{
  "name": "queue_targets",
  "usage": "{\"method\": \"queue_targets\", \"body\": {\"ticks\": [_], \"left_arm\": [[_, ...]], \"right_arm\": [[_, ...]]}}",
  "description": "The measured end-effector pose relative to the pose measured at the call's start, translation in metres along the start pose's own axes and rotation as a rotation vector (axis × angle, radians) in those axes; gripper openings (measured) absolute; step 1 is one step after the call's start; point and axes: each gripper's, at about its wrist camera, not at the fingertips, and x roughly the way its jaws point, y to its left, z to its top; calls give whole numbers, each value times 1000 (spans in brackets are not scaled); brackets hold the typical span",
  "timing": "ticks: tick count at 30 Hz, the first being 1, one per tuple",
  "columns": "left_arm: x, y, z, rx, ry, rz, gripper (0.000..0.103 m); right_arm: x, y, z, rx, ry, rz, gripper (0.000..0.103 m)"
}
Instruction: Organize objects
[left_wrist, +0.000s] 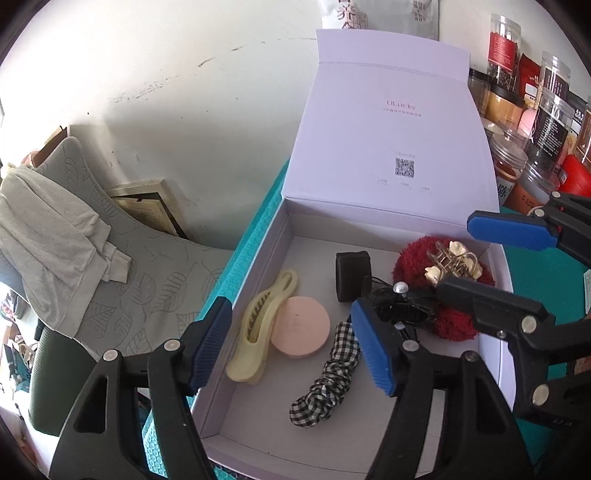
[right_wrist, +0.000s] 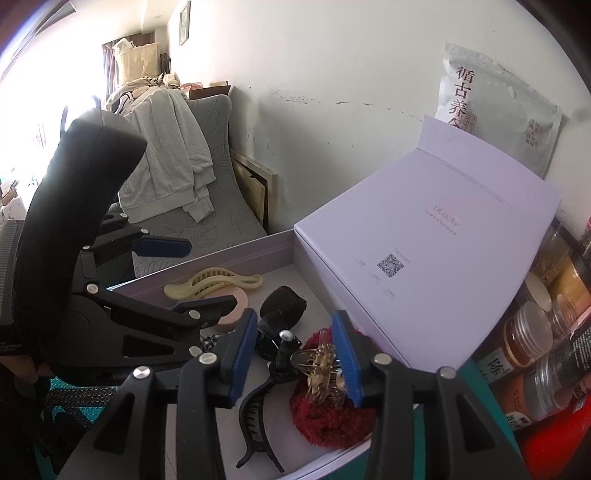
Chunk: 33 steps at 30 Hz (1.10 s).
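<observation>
Both grippers released above the open box, items already inside.

L gripper (left_wrist: 291, 343) jaws apart, nothing held; cream clip (left_wrist: 258, 332), pink compact (left_wrist: 301, 326) & checked scrunchie (left_wrist: 328, 380) lie below it. R gripper (right_wrist: 295, 358) jaws apart w/ gold flower clip (right_wrist: 323, 369) seen between, pads not pressing; it rests on red scrunchie (right_wrist: 332, 417) beside black claw clip (right_wrist: 258, 417). Best lifted straight up, clear of box (left_wrist: 255, 254) wall. Beyond: raised lid (left_wrist: 391, 122), jars (left_wrist: 517, 147) crowding right edge, grey chair (left_wrist: 147, 258) left.
</observation>
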Motion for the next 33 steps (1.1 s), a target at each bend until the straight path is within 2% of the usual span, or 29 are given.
{"method": "queue_targets", "body": {"ticks": [5,8,12,18,20,28,33], "left_arm": [[-22,1,2,-2,-25,31,75],[-34,2,3,-28,-21,40,75],[-56,3,2,-42,-41,47,76],[-97,6,0,-53,-72,62,83],[-110,7,-3,-60,-87,62,85],[-168,6,-16,-72,-118,83,87],[-203,6,-27,-86,-142,95,96]], "right_arm": [[-17,0,3,31,-24,-19,48],[-27,1,3,41,-38,-9,48],[-44,2,7,55,-53,-46,49],[-73,11,11,38,-73,-79,54],[-86,15,12,37,-88,-84,59],[-128,32,13,5,-150,-118,68],[-155,41,11,13,-170,-154,69]]}}
